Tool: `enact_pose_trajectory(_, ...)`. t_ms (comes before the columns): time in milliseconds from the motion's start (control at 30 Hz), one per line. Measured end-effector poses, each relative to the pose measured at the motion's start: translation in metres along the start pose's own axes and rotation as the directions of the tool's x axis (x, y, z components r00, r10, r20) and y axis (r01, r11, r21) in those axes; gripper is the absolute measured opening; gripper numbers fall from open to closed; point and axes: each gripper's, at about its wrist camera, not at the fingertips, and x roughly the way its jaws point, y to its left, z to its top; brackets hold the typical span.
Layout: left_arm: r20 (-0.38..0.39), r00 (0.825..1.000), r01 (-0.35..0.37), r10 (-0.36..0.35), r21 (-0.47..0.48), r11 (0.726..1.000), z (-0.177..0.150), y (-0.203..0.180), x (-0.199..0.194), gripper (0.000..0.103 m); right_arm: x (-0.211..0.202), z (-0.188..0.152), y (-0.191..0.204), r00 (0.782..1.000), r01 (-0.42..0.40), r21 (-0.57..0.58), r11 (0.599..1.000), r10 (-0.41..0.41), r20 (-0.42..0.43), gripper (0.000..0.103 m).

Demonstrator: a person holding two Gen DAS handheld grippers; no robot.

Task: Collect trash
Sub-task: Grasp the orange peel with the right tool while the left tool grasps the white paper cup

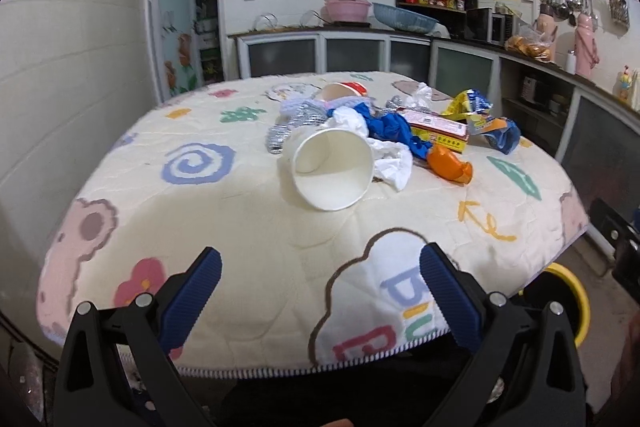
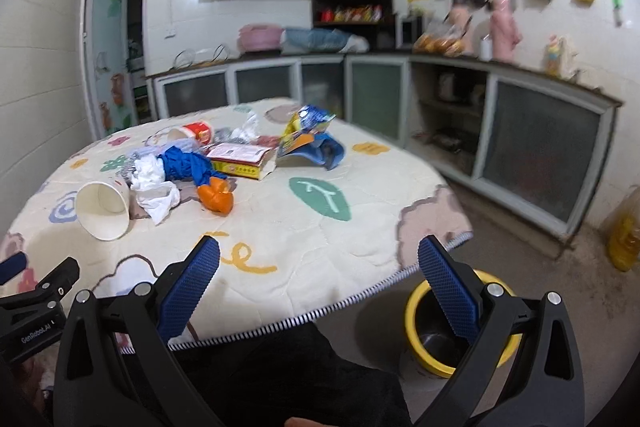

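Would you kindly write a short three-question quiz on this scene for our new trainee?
1. True or false: the white paper cup lies on its side on the table.
2. Which is nearest the orange wrapper: A) blue plastic bag B) yellow bin C) red cup?
3. What state are the left gripper and right gripper in?

Key: 1 true; 2 A; 3 both open, holding nothing.
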Motion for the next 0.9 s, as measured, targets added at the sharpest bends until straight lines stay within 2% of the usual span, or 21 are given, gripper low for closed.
enact_pose_trajectory(100, -0.012, 1.0, 0.024, -0.023, 0.033, 0.999, 0.012, 0.001, 0.008, 0.096, 0.02, 0.016, -0.013, 0.999, -0.025, 0.028, 0.999, 0.026, -0.04, 0.095)
enact_pose_trajectory(233, -0.017, 0.996, 0.092, -0.091, 0.058, 0.994, 0.026, 0.007, 0.019, 0.096, 0.047, 0.036, -0.028, 0.991, -0.096, 0.074, 0.993, 0.102, -0.081, 0.095)
enact_pose_trajectory(267, -0.016, 0.996, 0.09, -0.089, 0.064, 0.994, 0.029, 0.007, 0.021, 0.096, 0.056, 0.041, -0.029, 0.988, -0.114, 0.069, 0.991, 0.121, -0.098, 0.095)
enact_pose_trajectory(300, -0.021, 0.996, 0.085, -0.084, 0.071, 0.994, 0.033, 0.01, 0.024, 0.096, 0.064, 0.043, -0.027, 0.982, -0.139, 0.061, 0.988, 0.146, -0.119, 0.095)
enact_pose_trajectory(400, -0.073, 0.995, 0.074, -0.068, 0.087, 0.993, 0.045, 0.013, 0.036, 0.096, 0.086, 0.047, -0.015, 0.947, -0.266, 0.025, 0.964, 0.267, -0.181, 0.095)
enact_pose_trajectory(467, -0.122, 0.992, 0.05, -0.04, 0.075, 0.996, 0.053, 0.02, 0.046, 0.096, 0.092, 0.047, -0.001, 0.935, -0.309, -0.017, 0.951, 0.301, -0.189, 0.095)
enact_pose_trajectory(533, -0.12, 0.992, 0.033, -0.024, 0.074, 0.997, 0.058, 0.025, 0.049, 0.096, 0.1, 0.048, 0.017, 0.924, -0.342, -0.071, 0.937, 0.322, -0.207, 0.095)
enact_pose_trajectory(600, -0.116, 0.993, 0.002, 0.01, 0.102, 0.995, 0.06, 0.025, 0.051, 0.096, 0.108, 0.049, 0.031, 0.904, -0.387, -0.104, 0.916, 0.354, -0.24, 0.095)
enact_pose_trajectory(667, -0.131, 0.991, 0.006, 0.01, 0.127, 0.992, 0.063, 0.024, 0.056, 0.096, 0.117, 0.051, 0.044, 0.877, -0.438, -0.132, 0.889, 0.391, -0.278, 0.095)
enact_pose_trajectory(800, -0.207, 0.978, 0.037, -0.018, 0.091, 0.995, 0.067, 0.029, 0.076, 0.096, 0.128, 0.055, 0.071, 0.865, -0.475, -0.262, 0.84, 0.392, -0.313, 0.095)
enact_pose_trajectory(900, -0.235, 0.972, 0.033, -0.017, 0.061, 0.998, 0.068, 0.035, 0.091, 0.096, 0.142, 0.056, 0.079, 0.855, -0.481, -0.277, 0.832, 0.377, -0.355, 0.095)
